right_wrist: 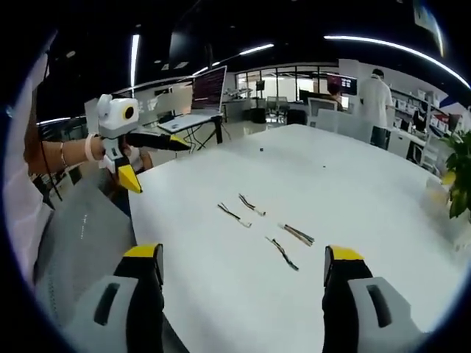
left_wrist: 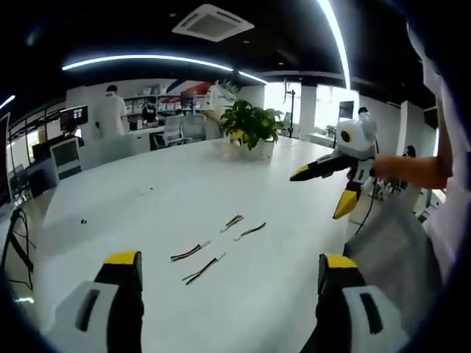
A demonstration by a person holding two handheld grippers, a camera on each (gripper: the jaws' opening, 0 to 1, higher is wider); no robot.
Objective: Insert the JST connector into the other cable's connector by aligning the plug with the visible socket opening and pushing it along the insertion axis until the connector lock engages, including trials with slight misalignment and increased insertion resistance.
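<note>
Four short cables are lying on the big white surface [left_wrist: 221, 294], all in one loose cluster and none of them picked up yet. In the left gripper view I count them as the near cable [left_wrist: 204, 269], one just beside it to the left [left_wrist: 190, 252], then two a bit farther out, [left_wrist: 250, 232] and [left_wrist: 234, 220]. Same four from the other side in the right gripper view: [right_wrist: 282, 252], [right_wrist: 297, 234], [right_wrist: 233, 215] and [right_wrist: 251, 204]. They're tiny in both views, so I can't make out which ends are plug and which are socket. The left gripper [left_wrist: 229, 268] has its two yellow-tipped fingers spread wide with nothing between them, hovering at the near edge of the surface with the cables lying ahead between the tips. The right gripper [right_wrist: 243, 256] is the same deal, fingers wide apart and empty. Each gripper also shows up in the other's view, held up off the surface by a hand, with its fingers apart there too: the right one at [left_wrist: 319, 194], the left one at [right_wrist: 157, 162]. Background stuff: one potted plant [left_wrist: 252, 125] at the far end of the surface, an open laptop [right_wrist: 202, 95] on a stand, and two people in white standing by the desks, [left_wrist: 110, 112] and [right_wrist: 377, 99].
</note>
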